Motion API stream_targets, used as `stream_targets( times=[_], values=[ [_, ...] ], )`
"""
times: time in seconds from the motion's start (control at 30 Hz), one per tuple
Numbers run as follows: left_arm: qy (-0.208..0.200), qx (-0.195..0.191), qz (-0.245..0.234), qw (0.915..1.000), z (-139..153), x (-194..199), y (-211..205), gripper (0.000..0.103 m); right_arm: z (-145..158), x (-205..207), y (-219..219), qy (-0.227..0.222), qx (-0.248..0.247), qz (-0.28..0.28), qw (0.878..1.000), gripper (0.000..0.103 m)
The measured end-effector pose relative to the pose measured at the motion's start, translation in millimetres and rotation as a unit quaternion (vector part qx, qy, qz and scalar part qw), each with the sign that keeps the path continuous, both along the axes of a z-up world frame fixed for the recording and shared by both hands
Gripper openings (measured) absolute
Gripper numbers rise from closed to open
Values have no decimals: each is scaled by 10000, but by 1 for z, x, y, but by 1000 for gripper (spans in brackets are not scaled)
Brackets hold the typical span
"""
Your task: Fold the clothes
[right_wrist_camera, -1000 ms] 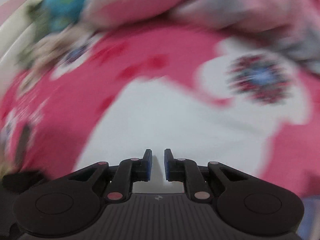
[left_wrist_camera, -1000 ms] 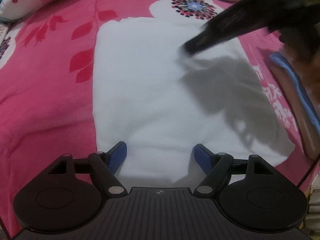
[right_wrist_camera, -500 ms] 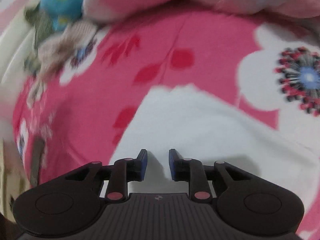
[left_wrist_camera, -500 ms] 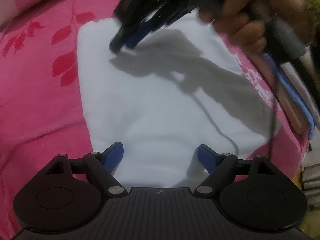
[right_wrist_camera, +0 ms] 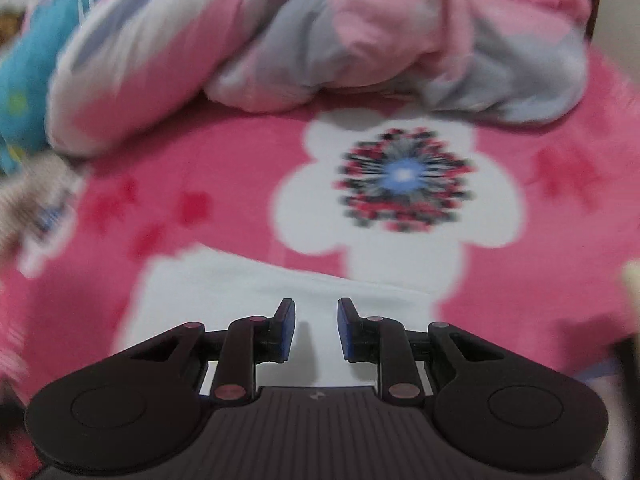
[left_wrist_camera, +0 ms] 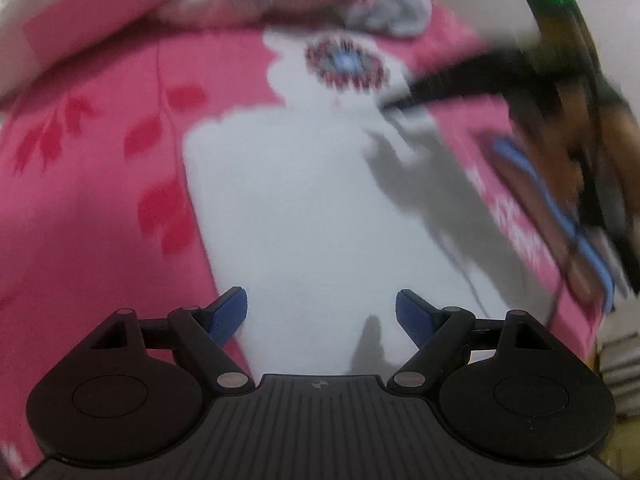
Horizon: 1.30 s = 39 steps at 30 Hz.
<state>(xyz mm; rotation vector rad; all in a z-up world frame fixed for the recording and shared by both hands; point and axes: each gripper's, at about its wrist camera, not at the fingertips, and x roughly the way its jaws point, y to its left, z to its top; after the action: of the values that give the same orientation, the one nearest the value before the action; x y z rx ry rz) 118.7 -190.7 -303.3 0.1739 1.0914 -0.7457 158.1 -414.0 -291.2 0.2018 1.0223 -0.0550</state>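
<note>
A white cloth (left_wrist_camera: 320, 208) lies flat, folded into a rough rectangle, on a pink flowered blanket (left_wrist_camera: 92, 208). Its far edge sits just below the blanket's big white flower (right_wrist_camera: 404, 178). The left gripper (left_wrist_camera: 322, 314) hangs over the cloth's near end, its blue pads spread wide with nothing between them. The right gripper (right_wrist_camera: 316, 330) hangs over the far edge, its jaws a narrow gap apart and empty; from the left wrist it shows as a dark blur at the cloth's far right corner. A bunched pink and grey quilt (right_wrist_camera: 360, 40) lies beyond the flower.
</note>
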Motion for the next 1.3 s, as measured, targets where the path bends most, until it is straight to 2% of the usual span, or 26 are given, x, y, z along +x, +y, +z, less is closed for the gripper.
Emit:
stream_targets(
  times=[0.07,0.17,0.27,0.37,0.47,0.53,0.6,0.7,0.8,0.9,0.93,1.0,1.17,1.23,1.3],
  values=[
    [-45,70,-182,9998,-12,11,-14,82,-14,-5,-4,203,-500,-43,9985,24],
    [-112,408,-386,9984,-36,10,-25,82,-40,-9,-13,286,-557,-206,9978,24],
    [-226,439,-348,9982,-31,1,-19,82,-30,-14,-14,195,-577,-250,9978,24],
    [-305,109,-4,9995,-17,11,-9,81,-9,-25,-18,-81,-442,-457,9979,24],
    [-525,-184,260,9981,-15,35,-18,82,-2,-25,-22,-427,-436,-483,9970,24],
    [-329,-87,431,9985,-31,54,-24,82,-14,-16,-25,-340,-511,-500,9969,24],
    [-23,33,689,9976,-52,69,-27,82,-42,-5,-32,72,-346,-516,9980,24],
    [-78,-98,882,9960,-47,63,-24,83,-48,-9,-40,-104,55,-825,9965,26],
    [-218,35,950,9952,-39,58,-25,82,-36,-16,-41,-152,121,-841,9963,25],
    [-210,-123,1162,9929,-27,56,-17,82,-14,-32,-39,-406,103,-812,9958,26],
    [-177,-222,1226,9920,-22,56,-13,82,-6,-38,-36,-508,88,-760,9958,28],
    [-41,-387,1366,9899,-15,54,-8,83,1,-49,-31,-529,59,-689,9962,45],
    [15,-389,1592,9865,-5,33,-1,85,4,-72,-20,-275,100,-644,9975,47],
    [-122,-381,1717,9843,-1,24,2,92,8,-82,-14,-293,104,-622,9976,53],
    [-265,-378,1844,9818,3,15,5,95,14,-91,-7,-366,55,-603,9975,72]
  ],
)
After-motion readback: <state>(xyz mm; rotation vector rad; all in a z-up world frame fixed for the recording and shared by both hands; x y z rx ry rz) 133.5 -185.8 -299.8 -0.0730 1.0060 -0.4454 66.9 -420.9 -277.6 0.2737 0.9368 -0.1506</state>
